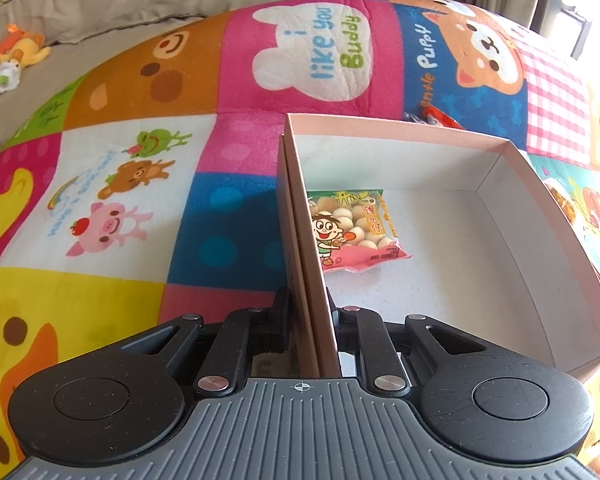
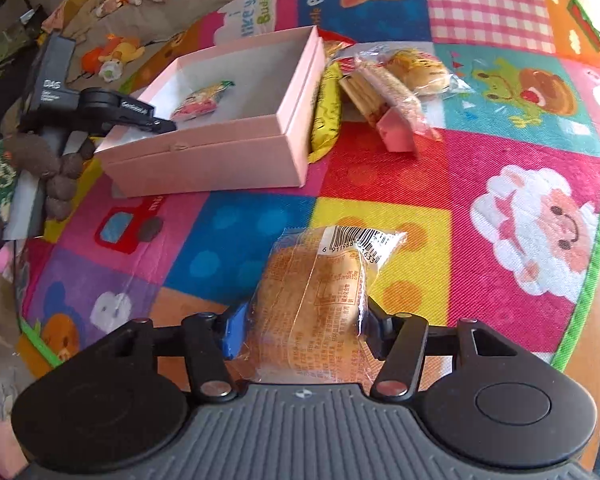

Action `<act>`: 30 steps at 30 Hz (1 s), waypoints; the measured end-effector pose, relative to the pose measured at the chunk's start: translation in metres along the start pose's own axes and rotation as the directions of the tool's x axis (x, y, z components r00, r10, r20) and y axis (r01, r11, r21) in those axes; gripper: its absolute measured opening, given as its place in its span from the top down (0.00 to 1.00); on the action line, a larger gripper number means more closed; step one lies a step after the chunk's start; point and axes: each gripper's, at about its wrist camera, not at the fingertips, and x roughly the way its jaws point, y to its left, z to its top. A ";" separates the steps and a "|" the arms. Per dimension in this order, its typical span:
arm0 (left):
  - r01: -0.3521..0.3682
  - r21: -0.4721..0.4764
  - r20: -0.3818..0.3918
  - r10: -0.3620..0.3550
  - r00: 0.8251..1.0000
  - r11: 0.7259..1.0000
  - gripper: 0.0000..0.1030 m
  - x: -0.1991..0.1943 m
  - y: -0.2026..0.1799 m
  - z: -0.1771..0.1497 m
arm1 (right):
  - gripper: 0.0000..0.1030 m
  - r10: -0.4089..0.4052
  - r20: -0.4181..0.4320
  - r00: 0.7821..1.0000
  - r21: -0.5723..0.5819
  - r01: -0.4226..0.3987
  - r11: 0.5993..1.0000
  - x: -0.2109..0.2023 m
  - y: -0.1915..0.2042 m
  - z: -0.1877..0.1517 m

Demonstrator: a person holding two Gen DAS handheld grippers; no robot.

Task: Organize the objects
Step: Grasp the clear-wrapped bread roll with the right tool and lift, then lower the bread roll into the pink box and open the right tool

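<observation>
The pink box (image 2: 216, 152) serves as the landmark; it sits open on a patchwork mat (image 2: 380, 216) printed with cartoon animals.

Left of the box, in the right wrist view, the left gripper (image 2: 162, 124) reaches in from the side, its jaws together on the box's left wall. The left wrist view shows the same hold close up: the left gripper (image 1: 306, 312) is clamped on that thin pink wall, one finger outside the box and one inside. Farther left, beyond the mat, small plush toys (image 1: 12, 56) lie on beige bedding (image 1: 120, 4).

Inside the box, near the gripped wall, lies one snack bag (image 1: 350, 228) with a cartoon child and round biscuits on it. The rest of the white floor is bare.

Just right of the box, a yellow packet (image 2: 326, 112) leans against its outer wall. Beside that, still right of the box, is a loose pile of wrapped snacks (image 2: 396, 88), with a wrapped bun on top.

In front of the box and well apart from it, the right gripper (image 2: 300, 328) has a wrapped bun (image 2: 312, 300) between its fingers. The blue pad (image 2: 233, 334) touches the clear wrapper on one side and the black finger meets it on the other, so the jaws are closed on the bun, barcode end pointing away.
</observation>
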 end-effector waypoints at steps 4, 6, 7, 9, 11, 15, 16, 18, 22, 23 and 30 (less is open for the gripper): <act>0.001 0.001 0.000 -0.001 1.000 1.000 0.84 0.000 0.000 0.000 | 0.46 0.058 -0.020 0.998 -0.080 -0.059 0.995 -0.011 0.027 0.004; 0.002 0.000 -0.001 -0.002 1.000 1.000 0.84 0.000 0.000 0.000 | 0.46 0.067 0.038 0.997 -0.119 -0.062 0.991 -0.024 0.037 0.015; 0.003 -0.002 -0.003 -0.003 1.000 1.000 0.84 0.000 0.000 0.000 | 0.46 0.077 0.076 0.994 -0.130 -0.067 0.989 -0.032 0.042 0.024; 0.004 -0.005 -0.004 -0.004 1.000 1.000 0.84 0.000 0.000 0.000 | 0.46 0.102 0.153 0.983 -0.151 -0.079 0.985 -0.046 0.050 0.045; 0.006 -0.009 -0.006 -0.006 1.000 1.000 0.84 0.000 0.001 0.001 | 0.46 0.119 0.230 0.966 -0.168 -0.081 0.982 -0.054 0.057 0.068; 0.007 -0.012 -0.013 -0.008 1.000 1.000 0.84 0.000 0.001 0.002 | 0.46 0.135 0.351 0.927 -0.165 -0.080 0.983 -0.053 0.069 0.110; 0.008 -0.012 -0.014 -0.008 1.000 1.000 0.84 0.000 0.002 0.002 | 0.46 0.141 0.364 0.921 -0.154 -0.090 0.984 -0.048 0.070 0.120; 0.011 -0.016 -0.017 -0.012 1.000 1.000 0.84 0.000 0.002 0.003 | 0.45 0.156 0.369 0.916 -0.136 -0.112 0.984 -0.033 0.074 0.137; 0.018 -0.020 -0.018 -0.019 1.000 1.000 0.84 0.000 0.004 0.003 | 0.36 0.173 0.314 0.934 -0.098 -0.149 0.984 0.003 0.074 0.156; 0.020 -0.020 -0.019 -0.020 1.000 1.000 0.84 0.000 0.004 0.003 | 0.35 0.164 0.305 0.938 -0.096 -0.141 0.985 0.008 0.072 0.155; 0.020 -0.019 -0.020 -0.020 1.000 1.000 0.83 0.000 0.004 0.003 | 0.22 0.002 0.341 0.940 -0.086 0.029 0.996 0.002 0.042 0.132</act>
